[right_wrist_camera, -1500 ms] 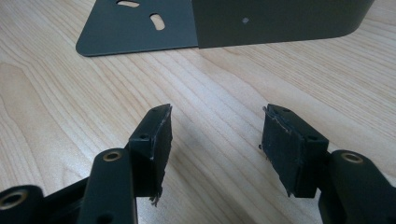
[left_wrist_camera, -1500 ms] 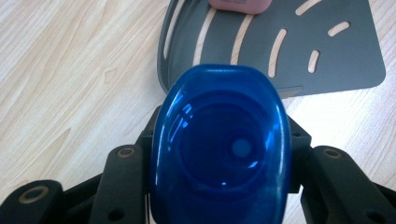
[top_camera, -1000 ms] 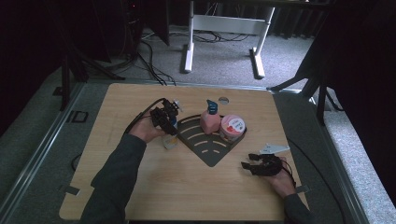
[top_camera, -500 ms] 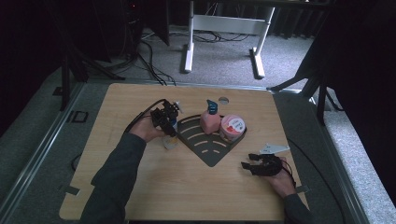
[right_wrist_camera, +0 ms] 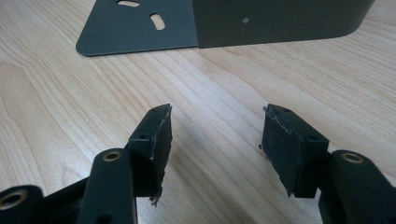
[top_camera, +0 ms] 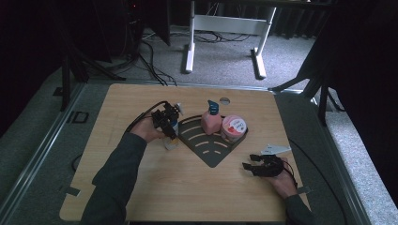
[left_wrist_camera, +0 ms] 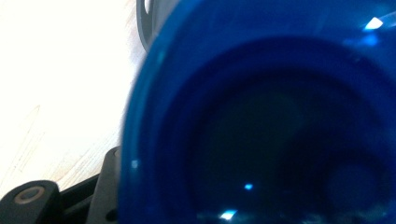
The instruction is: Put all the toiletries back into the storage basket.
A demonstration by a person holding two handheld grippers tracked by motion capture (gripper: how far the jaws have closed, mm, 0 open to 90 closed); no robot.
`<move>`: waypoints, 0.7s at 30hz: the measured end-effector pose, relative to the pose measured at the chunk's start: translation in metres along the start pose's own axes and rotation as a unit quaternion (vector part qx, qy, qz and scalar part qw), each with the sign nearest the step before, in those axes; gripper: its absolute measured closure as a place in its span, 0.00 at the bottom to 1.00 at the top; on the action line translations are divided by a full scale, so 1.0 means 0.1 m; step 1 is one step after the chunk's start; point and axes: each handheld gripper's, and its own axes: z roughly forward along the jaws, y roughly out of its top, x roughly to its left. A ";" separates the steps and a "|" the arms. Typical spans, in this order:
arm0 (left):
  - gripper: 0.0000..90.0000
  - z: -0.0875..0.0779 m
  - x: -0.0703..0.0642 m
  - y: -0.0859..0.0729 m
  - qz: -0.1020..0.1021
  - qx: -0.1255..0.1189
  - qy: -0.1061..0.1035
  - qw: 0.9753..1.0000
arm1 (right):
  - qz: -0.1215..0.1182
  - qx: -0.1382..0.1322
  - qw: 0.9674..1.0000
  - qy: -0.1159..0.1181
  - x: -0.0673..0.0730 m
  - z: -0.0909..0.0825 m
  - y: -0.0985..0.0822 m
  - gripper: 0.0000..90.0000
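The high view is dim and slightly soft; the wooden table (top_camera: 187,187) is the brightest area, while the surroundings sink into near black. The left gripper view is blown out to white over the wood at its left, and a blue object (left_wrist_camera: 261,116) sits so close that it is wholly out of focus, with small glints of glare. The right gripper view is evenly lit and sharp, with faint shadows under the jaws.
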 end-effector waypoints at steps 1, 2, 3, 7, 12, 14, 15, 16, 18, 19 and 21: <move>0.56 0.00 0.00 0.00 0.000 0.001 -0.001 1.000 | 0.000 0.000 1.000 0.000 0.00 0.00 0.00 0.47; 0.57 0.00 0.00 0.00 0.001 0.002 -0.003 1.000 | 0.000 0.000 1.000 0.000 0.00 0.00 0.00 0.47; 0.58 0.00 0.00 0.00 -0.001 0.002 -0.005 1.000 | 0.000 0.000 1.000 0.000 0.00 0.00 0.00 0.47; 0.60 0.00 0.00 0.00 0.001 0.003 -0.009 1.000 | 0.000 0.000 1.000 0.000 0.00 0.00 0.00 0.47; 0.61 0.00 -0.01 0.00 0.005 0.003 -0.006 1.000 | 0.000 0.000 1.000 0.000 0.00 0.00 0.00 0.47; 0.61 0.00 -0.01 0.01 0.004 0.006 -0.005 1.000 | 0.000 0.000 1.000 0.000 0.00 0.00 0.00 0.47; 0.61 0.00 -0.02 0.01 0.004 0.006 -0.005 1.000 | 0.000 0.000 1.000 0.000 0.00 0.00 0.00 0.47; 0.61 0.00 -0.02 0.01 0.005 0.007 -0.004 1.000 | 0.000 0.000 1.000 0.000 0.00 0.00 0.00 0.47; 0.61 0.00 -0.03 0.01 0.004 0.005 -0.003 1.000 | 0.000 0.000 1.000 0.000 0.00 0.00 0.00 0.47; 0.61 0.00 -0.03 0.01 0.006 0.005 -0.001 1.000 | 0.000 0.000 1.000 0.000 0.00 0.00 0.00 0.47; 0.61 -0.01 -0.05 0.01 0.009 0.005 0.002 1.000 | 0.000 0.000 1.000 0.000 0.00 0.00 0.00 0.47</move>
